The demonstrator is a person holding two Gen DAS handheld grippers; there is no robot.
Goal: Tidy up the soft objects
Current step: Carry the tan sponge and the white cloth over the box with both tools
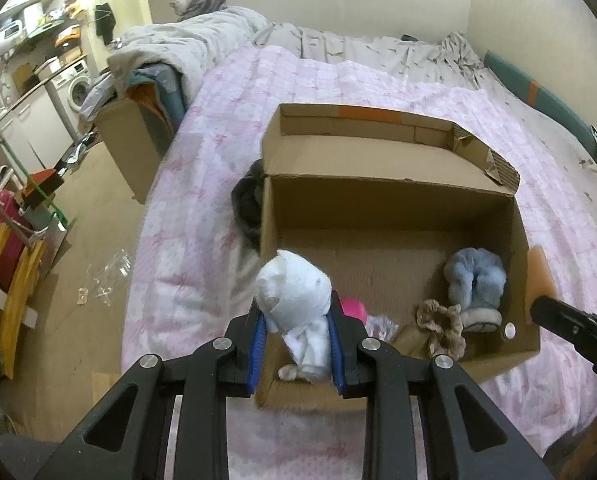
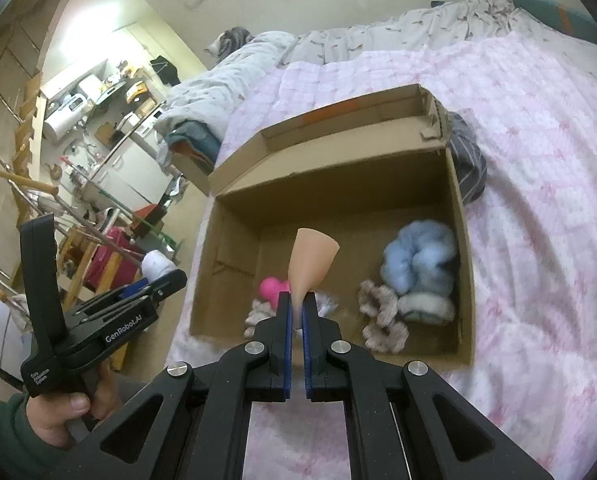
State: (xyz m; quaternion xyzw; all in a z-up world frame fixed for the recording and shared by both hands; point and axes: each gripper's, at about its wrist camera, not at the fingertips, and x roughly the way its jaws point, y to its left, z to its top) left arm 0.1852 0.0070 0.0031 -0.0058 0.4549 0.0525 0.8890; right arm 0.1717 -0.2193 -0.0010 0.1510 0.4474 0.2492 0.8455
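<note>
Right now, from the jaws outward:

Left jaws: my left gripper (image 1: 296, 334) is clamped on a white soft toy (image 1: 294, 292), pads pressing its lower body, its round head standing free above them.
Left risk: the grip sits low on squashy stuffing, so I judge the top-heavy toy could lean or slip out at the near left corner of the cardboard box (image 1: 378, 188) and land on the bed.
Right jaws: my right gripper (image 2: 297, 312) is pinched together on the narrow end of a peach-coloured cone (image 2: 312, 258), which flares upward.
Right risk: a thin, tapering hold; a quick swing could let it twist or squirt free.
Box contents: pink toy (image 2: 272, 288), 2 beige scrunchies (image 2: 380, 312), blue fluffy slippers (image 2: 418, 260), all inside on the floor of the box.
Crowding risk: a drop onto these could bounce out over the low near wall.
Outside: dark grey cloth (image 1: 248, 206) against the box's far side, on the pink quilt (image 1: 202, 216), not yet sorted.
Edge risk: the box is near the bed's edge; a push from me might shift it toward the floor.
</note>
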